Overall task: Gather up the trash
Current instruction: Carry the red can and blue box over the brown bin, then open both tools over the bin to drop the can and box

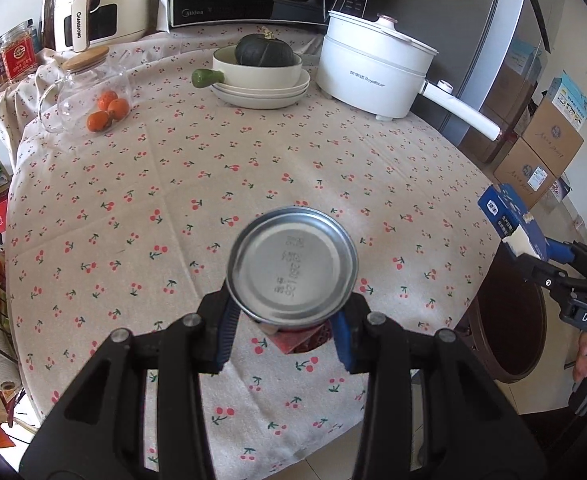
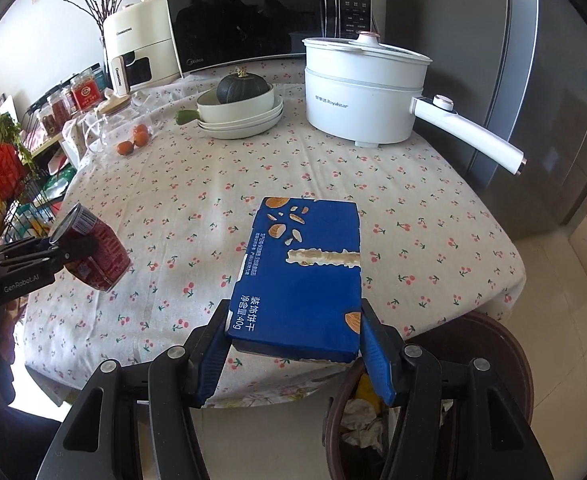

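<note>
Lower centre of the left view, the left gripper (image 1: 287, 320) clamps a red can (image 1: 293, 266), lifted over the table (image 1: 197, 184). Lower centre of the right view, the right gripper (image 2: 295, 354) grips a blue box (image 2: 305, 276) by its near end, above the bin (image 2: 509, 344).

Each camera sat just behind its own gripper, looking steeply down and forward over the table (image 1: 333, 184) toward the microwave (image 2: 253, 20) at twelve o'clock. Both views shared the tabletop. The left view caught the right gripper (image 1: 533, 256) at three o'clock; the right view caught the left gripper (image 2: 59, 254) at nine.
</note>
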